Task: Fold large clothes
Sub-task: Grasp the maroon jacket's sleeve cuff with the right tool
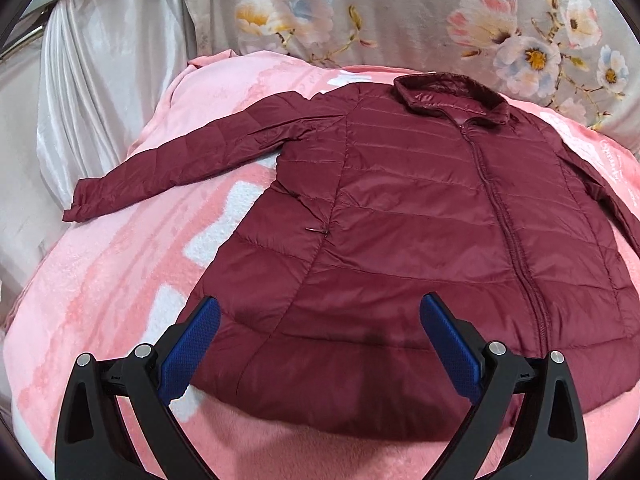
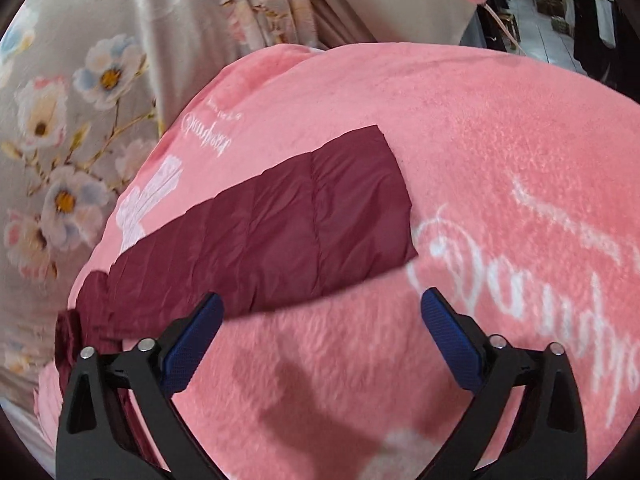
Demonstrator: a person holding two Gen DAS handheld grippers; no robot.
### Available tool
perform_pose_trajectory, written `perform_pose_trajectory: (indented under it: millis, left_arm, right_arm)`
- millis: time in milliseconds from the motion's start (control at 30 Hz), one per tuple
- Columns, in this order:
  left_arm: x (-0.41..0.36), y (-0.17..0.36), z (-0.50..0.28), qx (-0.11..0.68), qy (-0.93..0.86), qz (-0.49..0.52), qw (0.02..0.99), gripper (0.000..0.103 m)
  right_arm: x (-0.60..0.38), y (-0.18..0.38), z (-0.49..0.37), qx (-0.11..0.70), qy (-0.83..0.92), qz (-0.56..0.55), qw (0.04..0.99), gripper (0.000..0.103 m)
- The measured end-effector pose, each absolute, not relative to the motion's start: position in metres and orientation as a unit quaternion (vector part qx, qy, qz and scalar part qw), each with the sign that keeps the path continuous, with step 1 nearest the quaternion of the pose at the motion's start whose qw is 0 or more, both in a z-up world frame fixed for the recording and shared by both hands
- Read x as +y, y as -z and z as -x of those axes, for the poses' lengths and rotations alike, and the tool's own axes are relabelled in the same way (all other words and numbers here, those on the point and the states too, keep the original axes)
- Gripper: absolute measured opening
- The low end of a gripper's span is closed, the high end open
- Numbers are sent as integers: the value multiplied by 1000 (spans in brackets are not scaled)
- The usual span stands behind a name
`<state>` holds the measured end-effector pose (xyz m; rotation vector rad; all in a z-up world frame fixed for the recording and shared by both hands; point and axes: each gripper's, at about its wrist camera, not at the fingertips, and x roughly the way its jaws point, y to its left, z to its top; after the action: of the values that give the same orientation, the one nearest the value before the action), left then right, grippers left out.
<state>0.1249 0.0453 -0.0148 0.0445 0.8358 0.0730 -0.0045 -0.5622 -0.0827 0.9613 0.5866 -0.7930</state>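
the maroon puffer jacket (image 1: 400,220) lies face up and zipped on the pink blanket (image 1: 100,280) that covers the bed, collar away from the viewer and hem nearest, both sleeves spread out to the sides. laid flat like this, it gives clean lines to fold along, so no fold looks begun yet.

the left tongs (image 1: 320,312) hover spread wide over the hem on the jacket's left half, holding nothing; that position suits a grab at the bottom edge or side seam. the left sleeve (image 1: 168,164) stretches out toward the edge of the bed, its cuff near the white curtain (image 1: 100,80).

the right tongs (image 2: 322,312) are also spread wide and empty, above bare blanket just beside the right sleeve (image 2: 280,232), whose cuff end lies flat ahead. the right view is somewhat blurred, so whether the tongs are touching the blanket is hard to say. a likely next move is pinching that sleeve to bring it across the body. floral bedding (image 1: 440,20) is bunched behind the collar.
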Motion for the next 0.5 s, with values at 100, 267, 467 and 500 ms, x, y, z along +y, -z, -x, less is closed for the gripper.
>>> perform_pose_trajectory:
  millis: [100,267,467,500]
  left_arm:
    - [49,17,-130,413,-43,-18,910,98]
    - [63,20,-142,419,-58,-7,906,98]
    - [82,23,-152,420,-84,3,904,98]
    - [84,24,-153,421,-86,3,903,98]
  right_arm:
    - [-575,89,-4,252,372,-461,765,63]
    - [-577,77,-34,243,354,-456,779,10]
    - [-488,-30,-123,193,252,-323,891,7]
    - [-460,-50,-141,187,212,-301,911,7]
